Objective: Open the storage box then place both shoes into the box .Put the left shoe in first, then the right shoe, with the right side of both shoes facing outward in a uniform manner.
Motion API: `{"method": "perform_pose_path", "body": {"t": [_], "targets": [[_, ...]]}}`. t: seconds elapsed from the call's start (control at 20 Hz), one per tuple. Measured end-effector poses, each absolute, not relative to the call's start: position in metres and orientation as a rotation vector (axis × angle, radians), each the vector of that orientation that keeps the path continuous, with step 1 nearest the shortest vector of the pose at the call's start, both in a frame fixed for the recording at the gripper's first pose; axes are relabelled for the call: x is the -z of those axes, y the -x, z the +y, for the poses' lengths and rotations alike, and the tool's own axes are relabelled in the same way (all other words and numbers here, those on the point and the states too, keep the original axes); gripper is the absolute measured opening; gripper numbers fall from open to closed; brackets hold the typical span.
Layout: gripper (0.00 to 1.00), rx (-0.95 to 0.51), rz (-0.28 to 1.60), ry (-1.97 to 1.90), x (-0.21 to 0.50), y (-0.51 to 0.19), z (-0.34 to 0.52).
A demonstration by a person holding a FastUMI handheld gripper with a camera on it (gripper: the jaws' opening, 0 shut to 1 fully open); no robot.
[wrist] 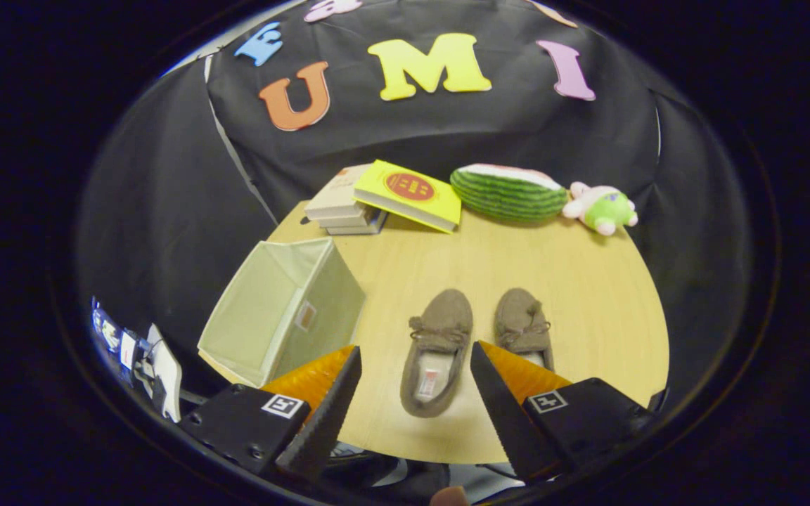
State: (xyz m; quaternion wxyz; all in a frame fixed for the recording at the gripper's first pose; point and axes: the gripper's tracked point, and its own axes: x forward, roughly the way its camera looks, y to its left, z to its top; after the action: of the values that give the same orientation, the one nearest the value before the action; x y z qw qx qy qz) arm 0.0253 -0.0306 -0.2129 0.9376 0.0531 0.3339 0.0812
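The gripper hangs above the table with its fingers wide apart and nothing held. Between the fingers lies the left shoe, toe pointing to 12 o'clock; the right shoe sits just beside it at 1 o'clock, its heel hidden behind the right finger. The box stands at 10 o'clock, tipped with its opening facing up and away, seemingly already open. Further off at 12 o'clock are stacked books, a yellow book, a watermelon toy and a plush. The likely risks: grabbing the right shoe first, since the pair lie close together, or the soft upper collapsing and slipping. The shoe's insole label and the book cover are too small to read.
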Motion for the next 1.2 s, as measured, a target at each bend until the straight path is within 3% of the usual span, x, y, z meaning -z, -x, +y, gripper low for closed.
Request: {"method": "perform_pose_path", "body": {"t": [0.5,0.7,1.05,1.2], "targets": [[0.79,-0.119,0.852,-0.159,0.306,-0.052,-0.049],[0.67,-0.083,0.887,-0.207,0.332,-0.059,-0.053],[0.35,-0.042,0.916,-0.279,0.357,-0.069,-0.054],[0.31,-0.023,0.915,-0.289,0.361,-0.074,-0.056]]}}
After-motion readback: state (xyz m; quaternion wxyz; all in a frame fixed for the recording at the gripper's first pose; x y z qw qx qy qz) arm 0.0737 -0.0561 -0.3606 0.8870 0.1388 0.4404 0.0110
